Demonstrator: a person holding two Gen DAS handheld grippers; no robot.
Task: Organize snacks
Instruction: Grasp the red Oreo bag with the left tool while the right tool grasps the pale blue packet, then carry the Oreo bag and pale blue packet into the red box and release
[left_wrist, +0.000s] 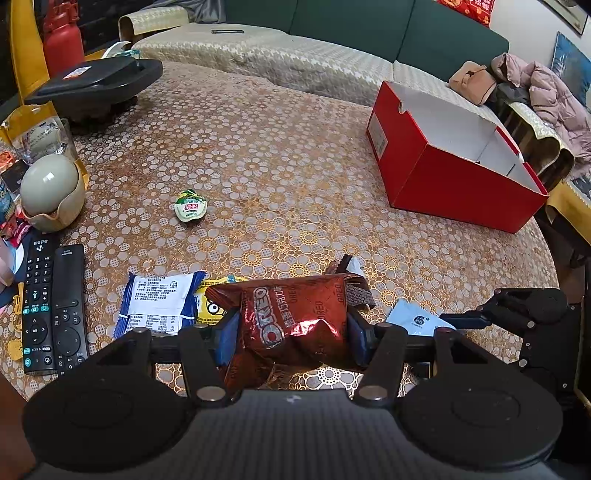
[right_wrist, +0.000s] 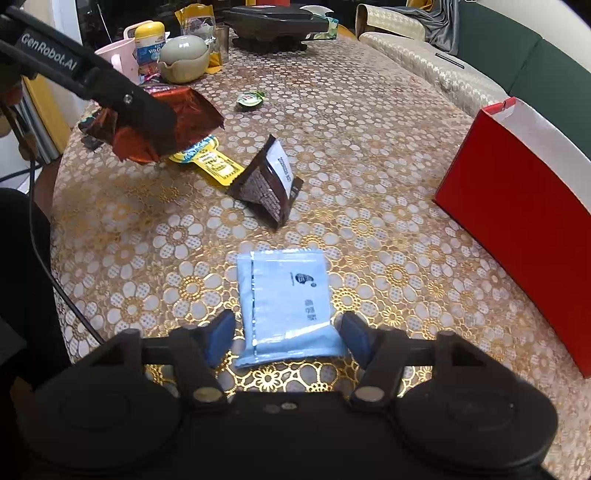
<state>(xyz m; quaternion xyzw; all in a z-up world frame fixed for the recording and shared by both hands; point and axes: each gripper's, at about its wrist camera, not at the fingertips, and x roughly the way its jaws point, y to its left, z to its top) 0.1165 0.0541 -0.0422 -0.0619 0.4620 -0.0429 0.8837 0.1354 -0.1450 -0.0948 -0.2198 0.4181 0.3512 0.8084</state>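
Observation:
My left gripper (left_wrist: 291, 332) is shut on a red-brown Oreo packet (left_wrist: 295, 317) and holds it just above the table; the right wrist view shows that gripper (right_wrist: 140, 114) with the packet (right_wrist: 192, 110) at the upper left. Between the fingers of my right gripper (right_wrist: 288, 332) a pale blue packet (right_wrist: 284, 302) lies flat on the table. A thin gap shows at the left pad, so the gripper is open. Loose on the table lie a brown packet (right_wrist: 269, 184), a yellow packet (right_wrist: 210, 162), a blue-and-white packet (left_wrist: 159, 302) and a small green jelly cup (left_wrist: 190, 206).
An open red box (left_wrist: 454, 184) with a white inside stands at the right of the flower-patterned table (left_wrist: 295, 147). Two remote controls (left_wrist: 51, 306), a grey egg-shaped holder (left_wrist: 50, 184) and a black appliance (left_wrist: 96, 81) line the left side. A sofa runs behind.

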